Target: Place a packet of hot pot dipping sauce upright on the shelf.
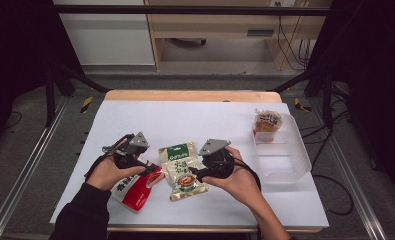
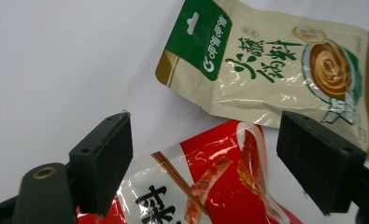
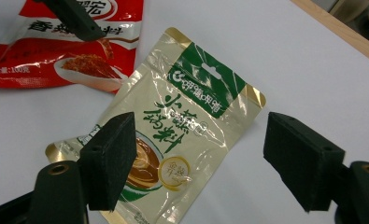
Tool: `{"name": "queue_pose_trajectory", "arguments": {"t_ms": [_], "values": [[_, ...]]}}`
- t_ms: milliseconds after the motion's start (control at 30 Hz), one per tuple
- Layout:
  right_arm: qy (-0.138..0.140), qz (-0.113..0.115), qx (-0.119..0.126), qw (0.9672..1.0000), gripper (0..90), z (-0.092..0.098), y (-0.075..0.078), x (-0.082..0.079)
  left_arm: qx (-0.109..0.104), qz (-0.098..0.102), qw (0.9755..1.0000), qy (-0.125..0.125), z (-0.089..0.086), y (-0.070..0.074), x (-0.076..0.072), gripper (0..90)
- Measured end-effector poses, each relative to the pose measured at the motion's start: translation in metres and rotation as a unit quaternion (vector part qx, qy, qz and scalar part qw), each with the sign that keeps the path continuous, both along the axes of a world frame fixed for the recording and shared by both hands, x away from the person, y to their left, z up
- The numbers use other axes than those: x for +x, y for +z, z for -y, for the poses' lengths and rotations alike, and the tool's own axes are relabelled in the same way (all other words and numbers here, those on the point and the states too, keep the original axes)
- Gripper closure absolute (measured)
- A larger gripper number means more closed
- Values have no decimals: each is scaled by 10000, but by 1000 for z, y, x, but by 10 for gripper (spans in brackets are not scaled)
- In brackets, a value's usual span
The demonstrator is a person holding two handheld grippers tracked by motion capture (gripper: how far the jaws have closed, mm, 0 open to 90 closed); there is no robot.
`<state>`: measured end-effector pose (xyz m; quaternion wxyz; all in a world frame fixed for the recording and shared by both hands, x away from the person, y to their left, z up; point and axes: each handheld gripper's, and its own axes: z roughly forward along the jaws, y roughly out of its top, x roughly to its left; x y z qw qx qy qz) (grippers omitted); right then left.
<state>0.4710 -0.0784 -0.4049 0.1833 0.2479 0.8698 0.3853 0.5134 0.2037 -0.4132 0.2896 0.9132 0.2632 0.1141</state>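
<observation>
Cream-green pouch (image 1: 183,171) lies flat at lower center of the high view, red pouch (image 1: 137,187) touching its left edge. Left gripper (image 1: 144,167) and right gripper (image 1: 195,173) both gape, gripping nothing. White table (image 1: 185,120) is bare above; clear bin (image 1: 280,159) with a snack pack (image 1: 267,122) sits at right.

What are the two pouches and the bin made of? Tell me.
Red pouch: glossy plastic film, judging by its glare and crinkles. Beige pouch: the same shiny film, perhaps foil-lined, with wrinkled highlights. Bin: clear rigid plastic, probably; the table shows through its walls.
</observation>
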Motion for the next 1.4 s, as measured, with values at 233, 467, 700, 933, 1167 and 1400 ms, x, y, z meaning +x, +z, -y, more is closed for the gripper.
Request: {"name": "queue_pose_trajectory", "arguments": {"t_ms": [233,467,700,933,1167,1400], "values": [[-15,-65,9,10000,284,-3,-14,-3,41,-151,9998,-94,10,-11,16,256],[-55,-193,56,9998,291,-2,-23,-5,-18,-370,9992,-137,18,-20,30,337],[-55,-228,79,9997,291,-1,-23,-4,-6,-501,9987,-78,22,-28,37,409],[-52,-237,70,9997,291,0,-23,-3,-162,-661,9976,-149,25,-32,40,524],[-48,-241,76,9997,291,1,-23,-3,-199,-708,9970,-219,27,-31,38,684],[-54,-248,68,9997,289,1,-23,-2,-200,-659,9975,-183,30,-26,35,836]]}}
